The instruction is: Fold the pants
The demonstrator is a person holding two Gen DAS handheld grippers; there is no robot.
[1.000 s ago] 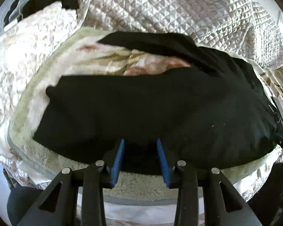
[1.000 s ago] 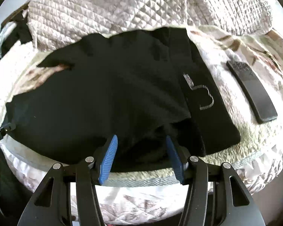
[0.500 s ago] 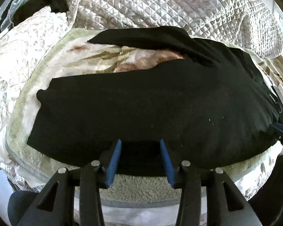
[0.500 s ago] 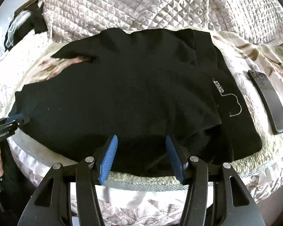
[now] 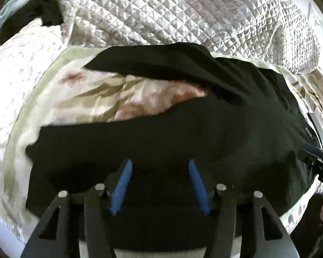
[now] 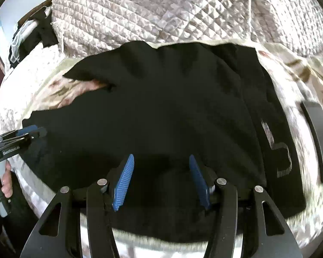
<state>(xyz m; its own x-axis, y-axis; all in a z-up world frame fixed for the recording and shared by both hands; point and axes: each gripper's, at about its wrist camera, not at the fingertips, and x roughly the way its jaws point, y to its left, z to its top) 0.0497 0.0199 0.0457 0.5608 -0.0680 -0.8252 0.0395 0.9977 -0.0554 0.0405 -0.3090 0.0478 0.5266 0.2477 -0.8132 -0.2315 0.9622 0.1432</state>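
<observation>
Black pants (image 5: 161, 133) lie spread across a floral blanket on the bed, legs pointing left, one leg angled toward the back. They also show in the right wrist view (image 6: 161, 111), with a white printed logo (image 6: 280, 150) near the right end. My left gripper (image 5: 160, 165) is open, its blue pads over the near edge of the near leg. My right gripper (image 6: 160, 161) is open over the near edge of the waist part. Each gripper shows at the edge of the other's view, the right one (image 5: 316, 161) and the left one (image 6: 21, 135).
A quilted cover (image 5: 183, 10) is heaped behind the pants. A dark flat remote-like object (image 6: 318, 142) lies on the blanket right of the pants. Dark clothing (image 5: 43, 10) sits at the far left back. The bed's near edge (image 6: 161, 245) is just below the grippers.
Both grippers have moved forward and down, closer to the near edge of the pants. Their jaws stay open. The pants lie much as before.
</observation>
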